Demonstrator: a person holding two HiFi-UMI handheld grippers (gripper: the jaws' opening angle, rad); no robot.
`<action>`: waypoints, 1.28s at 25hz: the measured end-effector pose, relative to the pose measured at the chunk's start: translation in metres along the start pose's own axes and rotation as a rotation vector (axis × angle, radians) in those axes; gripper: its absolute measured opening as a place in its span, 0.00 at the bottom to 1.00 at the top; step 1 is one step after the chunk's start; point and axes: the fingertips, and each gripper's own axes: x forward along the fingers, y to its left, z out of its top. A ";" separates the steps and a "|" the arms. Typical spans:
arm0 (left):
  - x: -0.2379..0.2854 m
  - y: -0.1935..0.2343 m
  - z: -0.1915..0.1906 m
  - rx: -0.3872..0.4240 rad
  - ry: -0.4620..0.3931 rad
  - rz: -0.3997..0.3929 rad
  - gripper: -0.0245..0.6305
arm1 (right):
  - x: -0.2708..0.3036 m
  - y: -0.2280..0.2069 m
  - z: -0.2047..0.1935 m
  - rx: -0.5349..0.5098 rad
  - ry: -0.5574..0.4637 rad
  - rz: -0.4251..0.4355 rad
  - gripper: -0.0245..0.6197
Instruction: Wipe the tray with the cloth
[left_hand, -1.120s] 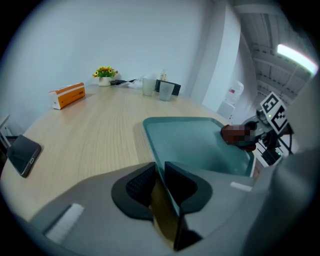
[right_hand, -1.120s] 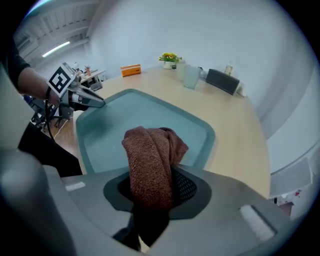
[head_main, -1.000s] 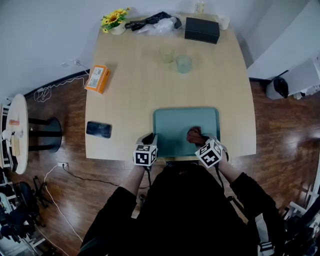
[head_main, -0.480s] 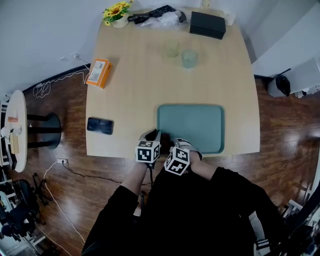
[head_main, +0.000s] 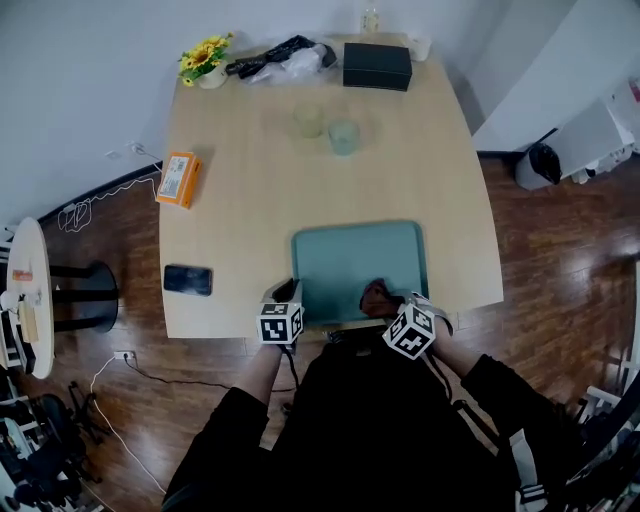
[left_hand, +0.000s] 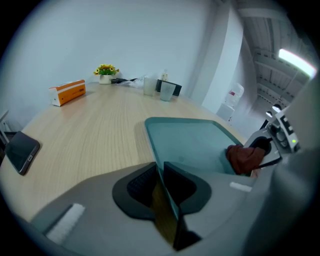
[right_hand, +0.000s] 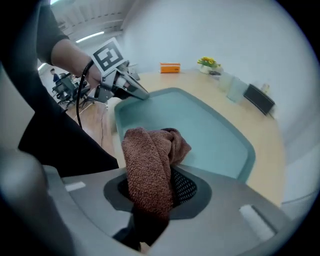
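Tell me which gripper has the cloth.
The right gripper: its fingers clamp the reddish-brown cloth, while the left gripper pinches the rim of the tray.

**Hidden, Cropped and Too Small**

In the right gripper view the cloth (right_hand: 150, 160) is draping over the right gripper (right_hand: 154, 192), covering most of its fingers (right_hand: 186, 187). In the left gripper view the tray's (left_hand: 192, 142) near rim is disappearing between the left gripper's (left_hand: 162, 187) fingers (left_hand: 140, 184), and the dark border is cutting off part of the phone (left_hand: 21, 152). In the head view the person's torso (head_main: 380, 420) is blocking the bench's (head_main: 240, 210) near edge, the top edge is cropping a bottle (head_main: 371, 18), and the orange box's (head_main: 178, 179) print is showing too small to read.
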 end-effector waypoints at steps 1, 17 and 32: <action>0.000 0.000 0.000 0.001 -0.001 0.003 0.08 | -0.009 -0.013 -0.021 0.040 0.018 -0.024 0.21; 0.000 -0.006 0.004 0.025 -0.008 0.037 0.09 | -0.004 -0.184 0.010 0.189 -0.021 -0.208 0.21; 0.000 -0.008 0.003 -0.002 -0.020 0.082 0.11 | 0.051 -0.149 0.158 0.180 -0.110 -0.059 0.21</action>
